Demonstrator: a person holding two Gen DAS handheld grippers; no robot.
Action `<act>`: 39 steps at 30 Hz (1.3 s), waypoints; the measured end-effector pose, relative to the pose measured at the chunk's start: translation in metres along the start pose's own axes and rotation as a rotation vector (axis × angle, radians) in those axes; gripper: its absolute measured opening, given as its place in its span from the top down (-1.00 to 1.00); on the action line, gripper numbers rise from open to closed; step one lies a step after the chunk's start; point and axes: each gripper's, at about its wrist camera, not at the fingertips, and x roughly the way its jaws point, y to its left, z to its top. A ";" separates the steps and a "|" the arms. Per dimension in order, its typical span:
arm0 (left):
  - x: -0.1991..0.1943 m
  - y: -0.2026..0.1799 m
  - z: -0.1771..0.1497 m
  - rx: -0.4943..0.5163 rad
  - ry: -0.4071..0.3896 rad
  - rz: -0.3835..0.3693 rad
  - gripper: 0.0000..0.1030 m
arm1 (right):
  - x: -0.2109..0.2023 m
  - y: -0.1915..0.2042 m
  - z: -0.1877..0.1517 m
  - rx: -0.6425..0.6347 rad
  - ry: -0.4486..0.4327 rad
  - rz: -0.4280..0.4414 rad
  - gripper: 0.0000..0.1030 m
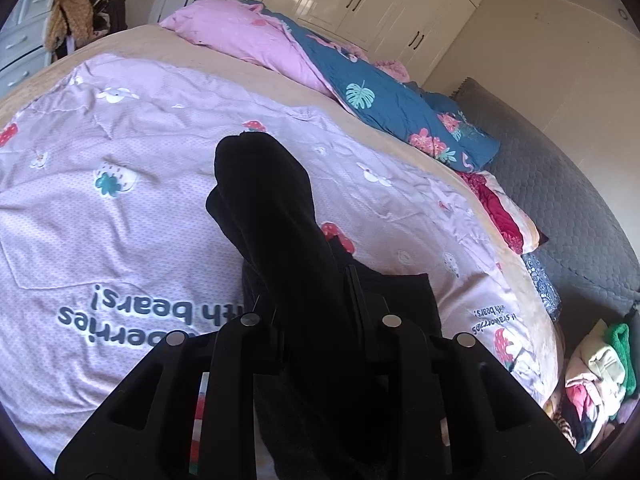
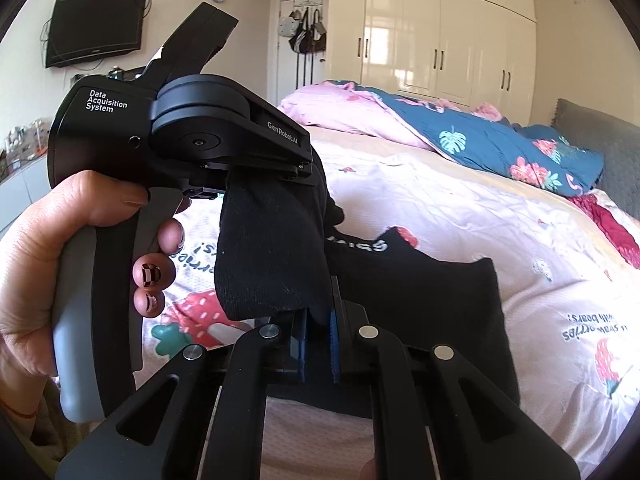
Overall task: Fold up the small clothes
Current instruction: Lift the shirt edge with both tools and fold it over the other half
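A black sock (image 2: 268, 252) hangs in the air over the pink strawberry-print bedspread (image 2: 500, 232). A hand (image 2: 36, 272) holds my left gripper (image 2: 280, 178), which is shut on the sock's upper end. My right gripper (image 2: 318, 340) has its blue pads (image 2: 334, 340) shut on the sock's lower edge. In the left wrist view the same sock (image 1: 276, 216) drapes over my left gripper (image 1: 316, 300) and hides its fingers. A second black garment (image 2: 432, 304) with white lettering lies flat on the bedspread under both grippers, and its edge (image 1: 404, 292) also shows in the left wrist view.
A rolled pink and blue floral duvet (image 1: 360, 92) lies along the far side of the bed, by a grey padded headboard (image 1: 560, 184). Folded clothes (image 1: 596, 380) are piled beside the bed at lower right. Cream wardrobes (image 2: 440, 32) and a wall television (image 2: 96, 28) stand behind.
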 end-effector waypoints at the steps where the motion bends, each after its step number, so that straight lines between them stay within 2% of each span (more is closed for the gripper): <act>1: 0.002 -0.005 0.000 0.005 0.003 -0.001 0.70 | -0.001 -0.002 0.000 0.004 0.000 -0.002 0.86; 18: 0.026 -0.052 -0.005 0.068 0.044 0.025 0.70 | -0.011 -0.042 -0.009 0.085 0.017 -0.034 0.85; 25: 0.049 -0.066 -0.007 0.090 0.089 0.035 0.70 | -0.008 -0.059 -0.014 0.146 0.045 -0.024 0.85; 39: 0.118 -0.103 -0.026 0.155 0.236 0.066 0.55 | 0.014 -0.126 -0.050 0.516 0.175 0.110 0.85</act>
